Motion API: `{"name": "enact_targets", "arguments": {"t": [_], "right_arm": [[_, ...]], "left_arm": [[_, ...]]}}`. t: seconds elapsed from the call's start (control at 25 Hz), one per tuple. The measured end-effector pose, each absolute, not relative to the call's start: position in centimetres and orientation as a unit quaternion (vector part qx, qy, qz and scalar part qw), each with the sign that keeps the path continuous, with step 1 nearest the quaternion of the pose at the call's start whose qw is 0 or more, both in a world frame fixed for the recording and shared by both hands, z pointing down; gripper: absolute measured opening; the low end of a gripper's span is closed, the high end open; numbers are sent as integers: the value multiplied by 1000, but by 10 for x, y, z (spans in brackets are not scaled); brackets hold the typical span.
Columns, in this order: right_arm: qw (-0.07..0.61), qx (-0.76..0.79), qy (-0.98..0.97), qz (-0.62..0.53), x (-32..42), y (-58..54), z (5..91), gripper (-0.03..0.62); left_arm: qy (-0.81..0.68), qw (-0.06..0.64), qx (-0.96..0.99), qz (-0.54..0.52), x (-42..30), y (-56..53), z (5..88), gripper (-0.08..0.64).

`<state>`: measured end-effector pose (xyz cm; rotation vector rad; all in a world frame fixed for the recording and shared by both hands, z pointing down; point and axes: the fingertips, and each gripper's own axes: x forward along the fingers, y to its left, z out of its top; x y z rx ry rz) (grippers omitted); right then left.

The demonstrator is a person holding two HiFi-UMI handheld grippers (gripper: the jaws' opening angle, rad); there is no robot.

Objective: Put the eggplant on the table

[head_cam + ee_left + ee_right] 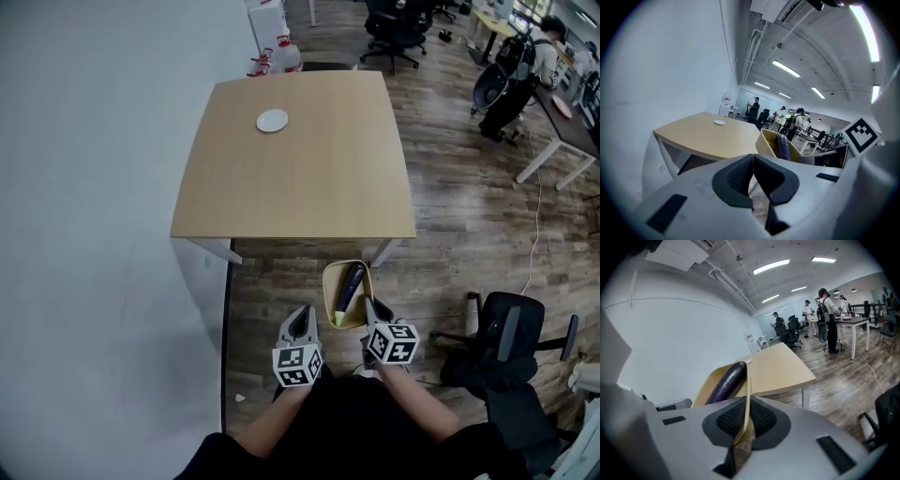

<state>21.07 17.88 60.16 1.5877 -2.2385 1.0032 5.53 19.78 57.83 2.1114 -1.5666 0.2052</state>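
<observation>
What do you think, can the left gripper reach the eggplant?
Probably yes, once it opens. The eggplant lies uncovered in the yellow container held by the right gripper, and the left gripper, shut and empty, is right beside it.

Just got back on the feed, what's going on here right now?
A person holds a gripper in each hand and stands short of the light wooden table. The right gripper is clamped on the thin rim of a tan open container, which carries the dark purple eggplant. The left gripper is shut and empty beside the container. The eggplant is not yet on the table, where a small white plate lies near the far edge.
</observation>
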Motion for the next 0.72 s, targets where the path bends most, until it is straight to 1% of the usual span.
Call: {"name": "enact_targets", "arguments": {"t": [0.28,0.52,0.72], "right_arm": [[136,539,-757,343,160,101,613,74],[145,541,-752,348,111,41,612,74],[134,538,-754,353,72,7,608,74]], "left_arm": [[-568,269,774,73,3,123,590,15],[-565,270,777,67,-49,61,583,15],[-565,266,778,61,-86,31,580,15]]}}
